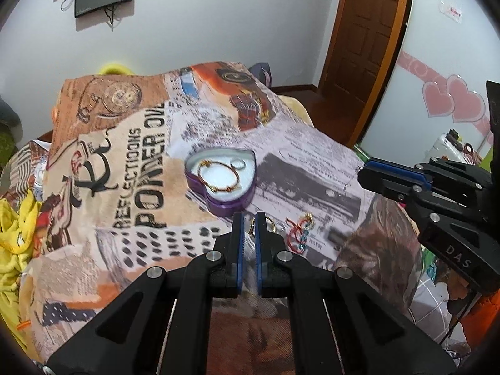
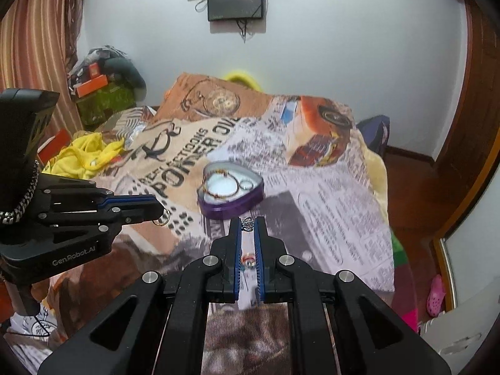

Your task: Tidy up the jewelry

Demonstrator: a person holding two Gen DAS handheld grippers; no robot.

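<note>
A heart-shaped purple tin (image 1: 229, 184), open, with a pale lining, lies on a bed under a printed blanket (image 1: 125, 162) of newspaper, pocket-watch and car motifs; inside it rest a gold bangle (image 1: 218, 176) with small wire wraps and, at 2 o'clock from the bangle, a thin silver ring (image 1: 239, 165). In the left wrist view the left tool (image 1: 249, 218) is clenched just at 6 o'clock of the tin, with a small gold ring (image 2: 163, 217) pinched at its tip; the right wrist view shows that ring hanging from the closed tip at 9 o'clock. The right tool (image 2: 248, 222) is likewise clenched, at 6 o'clock of the tin in its own view, grasping a small silver piece of jewelry (image 2: 247, 223) whose form is too fine to tell. Loose on the blanket, at 4 o'clock from the tin, lie a tangle of red cord with blue beads (image 1: 297, 231) and a second gold ring (image 1: 307, 217). Yellow cloth (image 2: 86, 154) is bunched at the bed's 9 o'clock edge. Beyond are a white wall, a dark wall-mounted screen (image 2: 236, 1), a brown panelled door (image 1: 365, 31) and striped curtains (image 2: 34, 37).
</note>
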